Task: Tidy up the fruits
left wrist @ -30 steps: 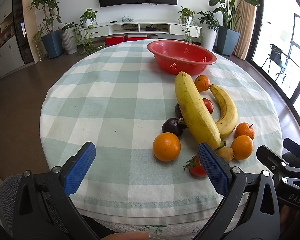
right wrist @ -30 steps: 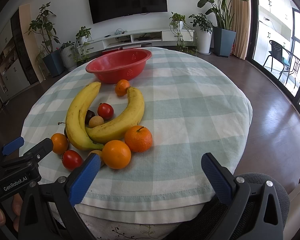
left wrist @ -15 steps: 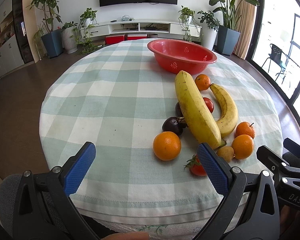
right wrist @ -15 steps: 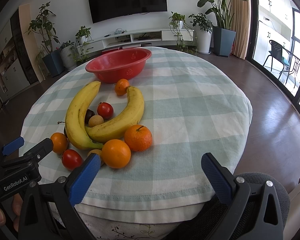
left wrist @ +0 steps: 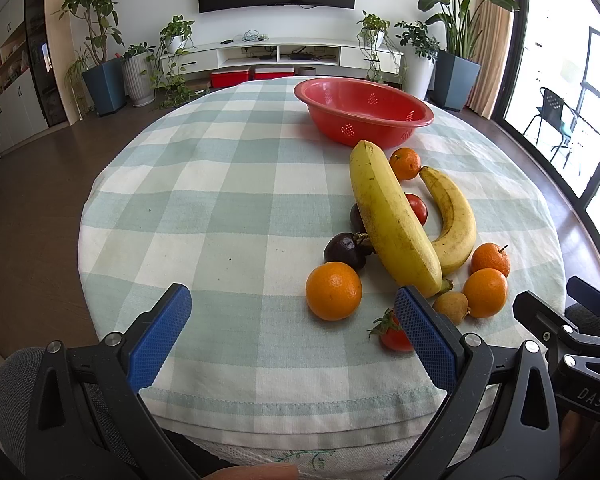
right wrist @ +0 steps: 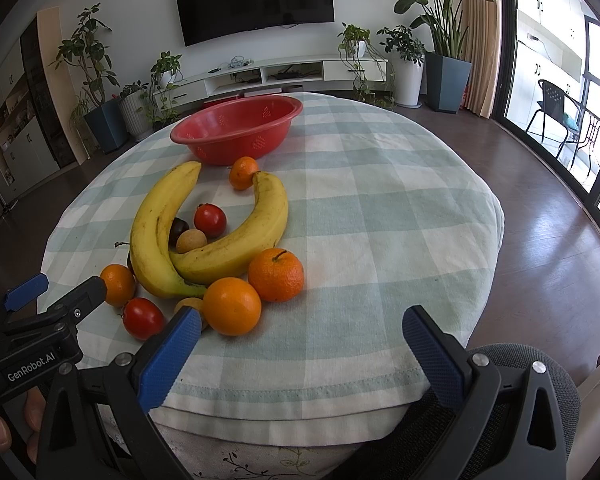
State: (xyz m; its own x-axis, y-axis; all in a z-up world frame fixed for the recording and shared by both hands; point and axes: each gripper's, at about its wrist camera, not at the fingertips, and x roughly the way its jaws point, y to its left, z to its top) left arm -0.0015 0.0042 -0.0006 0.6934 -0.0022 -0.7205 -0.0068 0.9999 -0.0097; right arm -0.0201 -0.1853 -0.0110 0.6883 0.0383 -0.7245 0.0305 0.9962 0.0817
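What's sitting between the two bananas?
In the right wrist view: a red tomato, a tan round fruit and a dark fruit between both bananas.

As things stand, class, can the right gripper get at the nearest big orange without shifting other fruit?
Probably yes: the right gripper is open, and the orange lies just ahead, its near side uncovered.

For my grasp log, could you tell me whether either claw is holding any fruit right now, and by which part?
Nothing is held. The left claw and the right claw both stand open at the table's near edge, short of the fruit.
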